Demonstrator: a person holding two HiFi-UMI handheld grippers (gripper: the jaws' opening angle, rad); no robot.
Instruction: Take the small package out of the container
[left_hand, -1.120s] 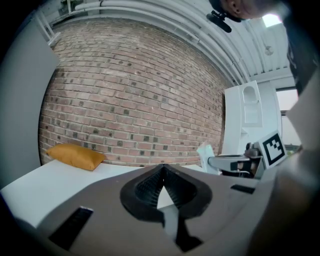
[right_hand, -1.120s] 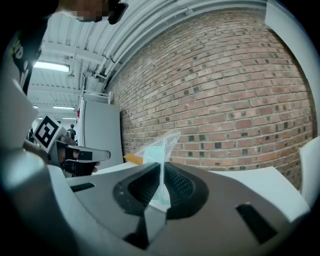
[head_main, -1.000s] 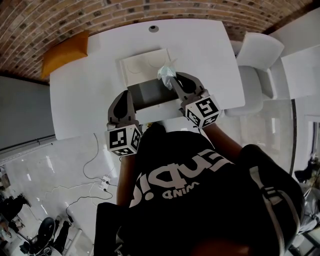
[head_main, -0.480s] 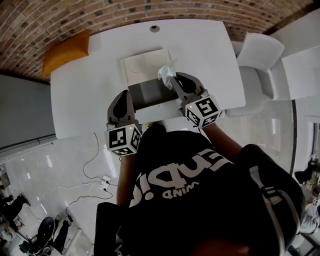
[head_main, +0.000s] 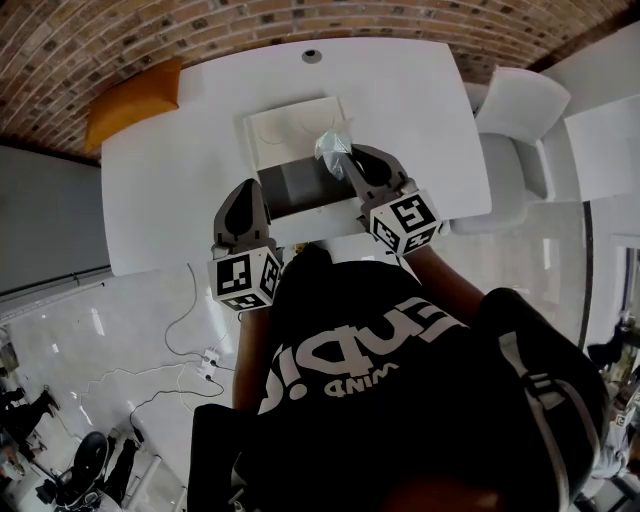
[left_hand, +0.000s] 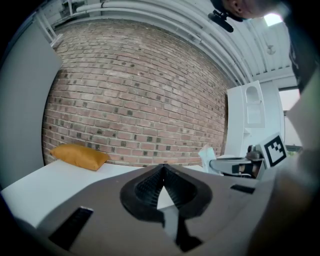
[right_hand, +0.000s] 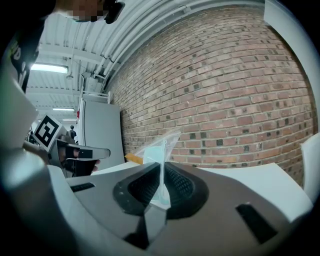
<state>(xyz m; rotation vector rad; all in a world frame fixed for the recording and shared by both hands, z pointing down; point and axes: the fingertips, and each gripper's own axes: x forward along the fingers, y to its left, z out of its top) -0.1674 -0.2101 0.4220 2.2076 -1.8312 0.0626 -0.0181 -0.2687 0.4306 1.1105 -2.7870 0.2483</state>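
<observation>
Right tool (right_hand: 161, 169) is closed on the package (right_hand: 161, 147), a clear bag pinched upright between its pads. In the head view the package (head_main: 333, 144) sits at the tip of the right tool (head_main: 346, 162), over the right edge of the open container (head_main: 295, 186) on the white counter (head_main: 160, 190). Left tool (left_hand: 162, 169) has its jaws together with nothing between them and is held at the container's near left corner (head_main: 243, 190). An orange cushion (head_main: 130, 105) lies at the counter's far left.
</observation>
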